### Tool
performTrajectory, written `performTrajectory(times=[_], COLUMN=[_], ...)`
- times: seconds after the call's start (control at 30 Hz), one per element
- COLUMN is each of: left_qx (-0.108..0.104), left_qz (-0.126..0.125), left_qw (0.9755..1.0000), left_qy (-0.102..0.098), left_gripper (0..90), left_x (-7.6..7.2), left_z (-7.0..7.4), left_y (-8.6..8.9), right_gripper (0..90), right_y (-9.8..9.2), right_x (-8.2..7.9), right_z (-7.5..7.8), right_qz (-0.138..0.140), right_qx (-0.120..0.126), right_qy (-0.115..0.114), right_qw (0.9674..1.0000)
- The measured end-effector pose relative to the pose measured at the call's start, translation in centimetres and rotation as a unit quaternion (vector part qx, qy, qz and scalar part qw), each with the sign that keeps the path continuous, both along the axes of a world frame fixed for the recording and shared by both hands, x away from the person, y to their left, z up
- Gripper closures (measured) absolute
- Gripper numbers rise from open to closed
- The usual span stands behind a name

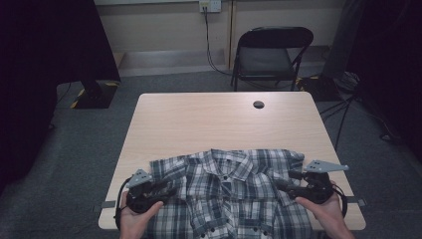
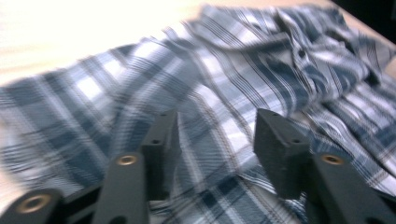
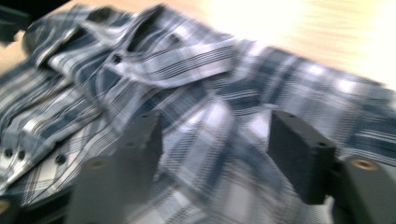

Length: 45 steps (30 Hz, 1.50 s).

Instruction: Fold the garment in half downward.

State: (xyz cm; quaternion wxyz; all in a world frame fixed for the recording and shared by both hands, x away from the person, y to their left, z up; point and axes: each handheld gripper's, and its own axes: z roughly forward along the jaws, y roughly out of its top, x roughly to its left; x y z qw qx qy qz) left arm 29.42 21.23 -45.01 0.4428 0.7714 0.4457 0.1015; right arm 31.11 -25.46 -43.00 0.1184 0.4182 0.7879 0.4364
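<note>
A: Where's everything rn?

B: Table [image 1: 164, 119] first – light wood, big, mostly bare at the far end. The plaid shirt [image 1: 229, 194] lies front-up at the near edge, collar toward the far side, buttons down the middle, bottom part hanging off toward me. Its shoulders are bunched, esp. on the right.

A: And your claws?

B: My left gripper [image 1: 171, 188] sits at the shirt's left shoulder, my right gripper [image 1: 282, 185] at the right one, both pointing inward. Both are spread. In the left gripper view, cloth runs between the jaws but the pads aren't pressing it; same on the right. So nothing's pinched.

A: So what's the step?

B: Prob flattening or folding it, judging by the layout. To do it well I'd grab each side at the shoulder seam, one layer only, not the collar. Then move both hands evenly so the button line stays straight.

A: Risks?

B: Uneven pull skews it, or it slides off the near edge
</note>
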Motion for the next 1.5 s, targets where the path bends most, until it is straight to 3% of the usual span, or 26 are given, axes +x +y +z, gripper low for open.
performTrajectory(times=[0.13,0.2,0.37,0.47,0.63,0.8,1.1,1.5], left_qx=[0.034,0.036,0.053,0.07,0.062,0.056,0.052,0.054], left_qz=[-0.001,-0.001,0.001,-0.001,-0.004,-0.002,0.019,0.033], left_qw=[0.9992,0.9992,0.998,0.9972,0.9979,0.9984,0.9985,0.9978], left_qy=[0.02,0.018,0.033,0.026,0.016,0.011,-0.003,-0.019], left_gripper=[54.2,54.7,56.2,56.3,53.9,53.9,52.2,51.8], left_x=[0.3,0.3,0.4,0.5,1.0,2.1,4.0,5.5], left_z=[-2.0,-2.3,-3.6,-3.9,-4.2,-4.3,-4.6,-4.9], left_y=[-1.0,-0.9,-0.9,-1.4,-1.4,-1.3,-2.0,-2.4], right_gripper=[40.6,40.8,41.0,40.6,40.4,40.4,38.7,38.2], right_y=[2.0,2.3,2.2,2.3,2.9,3.0,2.5,2.5], right_x=[-0.1,0.1,0.6,0.8,1.1,1.8,4.0,5.9], right_z=[-2.2,-3.3,-4.9,-5.4,-5.6,-5.7,-6.2,-6.5], right_qz=[0.017,0.011,-0.007,-0.01,-0.019,-0.018,-0.023,-0.039], right_qx=[-0.032,-0.053,-0.07,-0.076,-0.1,-0.106,-0.091,-0.083], right_qy=[0.024,0.034,0.058,0.066,0.057,0.05,0.031,0.014], right_qw=[0.9991,0.9979,0.9959,0.9948,0.9932,0.9929,0.9951,0.9957])
